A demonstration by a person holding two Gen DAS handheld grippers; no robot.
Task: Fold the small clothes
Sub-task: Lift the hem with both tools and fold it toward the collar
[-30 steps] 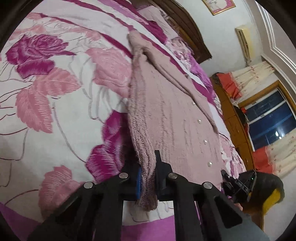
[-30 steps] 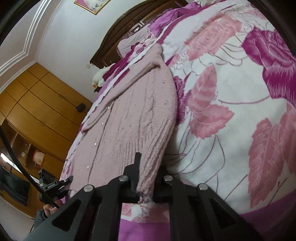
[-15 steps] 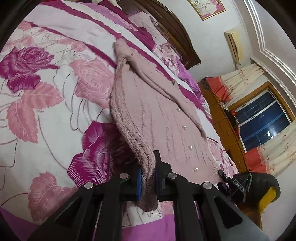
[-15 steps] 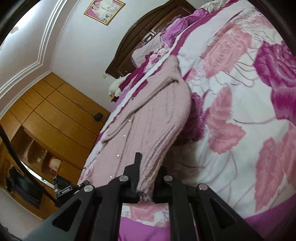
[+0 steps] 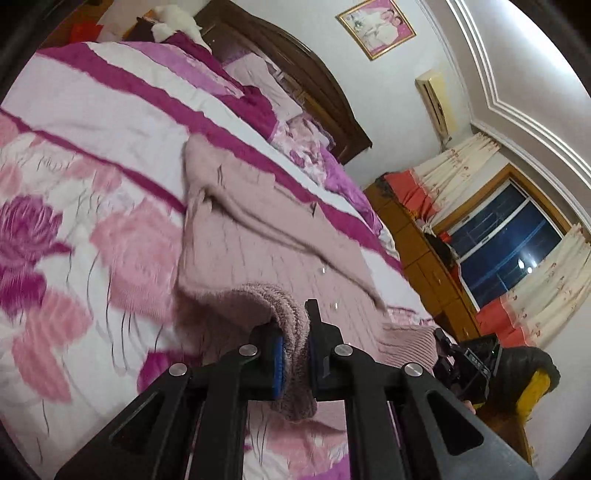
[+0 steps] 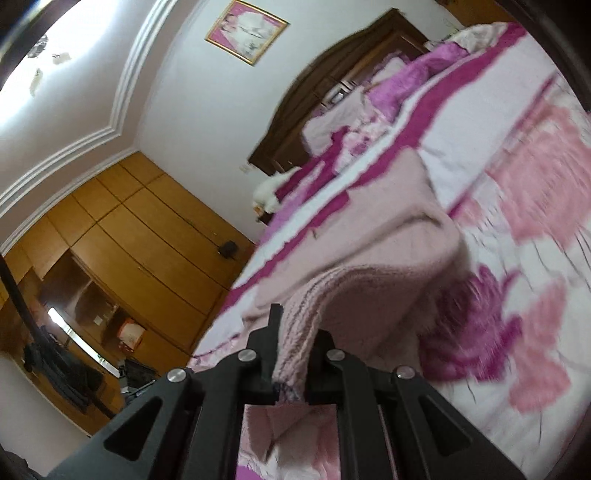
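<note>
A pink knitted cardigan (image 5: 266,236) lies lengthwise on a bed covered by a floral duvet (image 5: 92,236) printed with pink and magenta roses and crossed by magenta stripes. The left gripper (image 5: 295,354) is pinched tight on one bottom corner of the cardigan, the ribbed hem bunched between its blue-padded finger and the black one and hanging out below them. The right gripper (image 6: 291,362) is likewise clamped on the opposite bottom corner, with the knit squeezed between its black fingers. In both views the near end of the garment is raised off the duvet and arches up from the bed to the fingers, while the far end with the folded-in sleeve lies flat. Small pearl-like buttons (image 5: 336,305) dot the front. In the left wrist view the right gripper shows low at the right edge, held by a hand partly hidden behind it. Behind the bed are a dark wooden headboard (image 5: 317,85), a gold-framed picture (image 6: 246,31), a wall air conditioner (image 5: 436,99), a wooden wardrobe (image 6: 147,229) and curtains (image 5: 469,162) around a dark window (image 5: 506,240). No writing, brand or label can be read anywhere; the picture's content is too small to make out.
</note>
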